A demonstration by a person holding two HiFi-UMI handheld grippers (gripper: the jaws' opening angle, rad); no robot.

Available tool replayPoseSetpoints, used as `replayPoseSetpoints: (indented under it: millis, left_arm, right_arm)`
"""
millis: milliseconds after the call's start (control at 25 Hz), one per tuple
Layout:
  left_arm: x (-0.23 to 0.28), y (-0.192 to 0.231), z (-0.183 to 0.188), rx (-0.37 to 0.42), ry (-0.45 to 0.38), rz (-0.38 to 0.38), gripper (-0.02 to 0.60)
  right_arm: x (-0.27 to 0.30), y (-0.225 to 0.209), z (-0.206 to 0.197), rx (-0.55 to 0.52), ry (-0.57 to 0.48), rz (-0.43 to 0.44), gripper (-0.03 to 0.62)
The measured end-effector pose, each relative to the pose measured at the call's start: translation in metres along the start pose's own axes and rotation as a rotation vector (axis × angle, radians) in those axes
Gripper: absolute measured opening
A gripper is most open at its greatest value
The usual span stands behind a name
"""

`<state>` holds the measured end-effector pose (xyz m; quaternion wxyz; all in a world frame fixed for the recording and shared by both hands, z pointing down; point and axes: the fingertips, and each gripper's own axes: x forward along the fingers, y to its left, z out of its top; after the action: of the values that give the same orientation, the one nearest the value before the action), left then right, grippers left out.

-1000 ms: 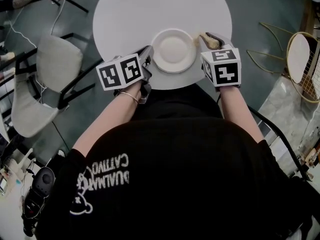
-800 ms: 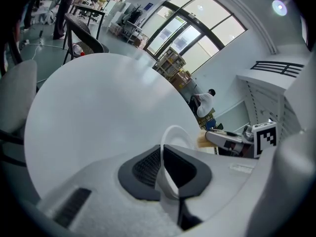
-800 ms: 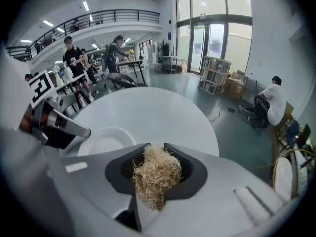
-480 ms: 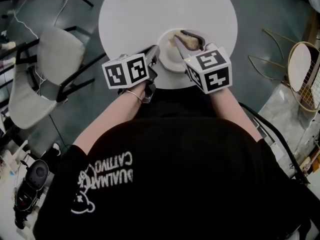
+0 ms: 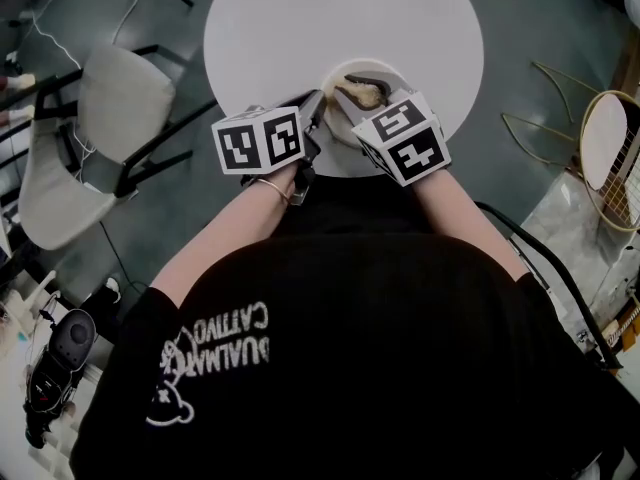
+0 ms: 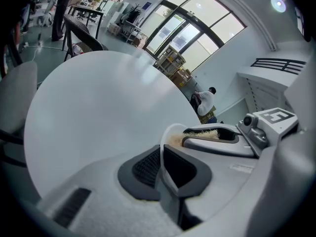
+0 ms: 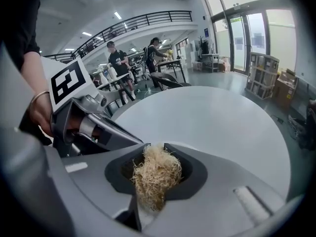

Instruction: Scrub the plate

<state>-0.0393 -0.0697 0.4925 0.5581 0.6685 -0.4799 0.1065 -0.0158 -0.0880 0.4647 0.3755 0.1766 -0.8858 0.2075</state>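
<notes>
Furniture and background of a bright open hall

A round white table (image 5: pixel 300 18) is seen from above on a dark floor, with a grey-cushioned, black-framed chair (image 5: pixel 95 133) drawn up beside it on the left and a gold wire-frame chair (image 5: pixel 608 133) set well apart on the right. A marble-patterned surface (image 5: pixel 585 233) is visible below that chair. Tall glazed windows (image 6: pixel 197 28), stacked cardboard boxes (image 6: pixel 177 69) and a person in a white top (image 6: pixel 204 102) are shown beyond the table. A railed balcony (image 7: pixel 148 19) is seen above two people standing by desks (image 7: pixel 118 58).
</notes>
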Motion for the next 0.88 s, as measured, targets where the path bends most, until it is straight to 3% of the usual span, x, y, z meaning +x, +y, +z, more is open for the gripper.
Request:
replayPoseSetpoints:
  millis: [480,880]
  left_arm:
    - [0.0,0.004,0.002,0.012,0.012,0.003,0.02]
    - [-0.003,0.003,0.001,0.027,0.011,0.025,0.02]
  right_arm:
    - [-0.004,-0.018,-0.015,-0.029,0.052,-0.086,0.087]
    - [-0.03,-0.043,-0.036,0.009,0.087,-0.189,0.087]
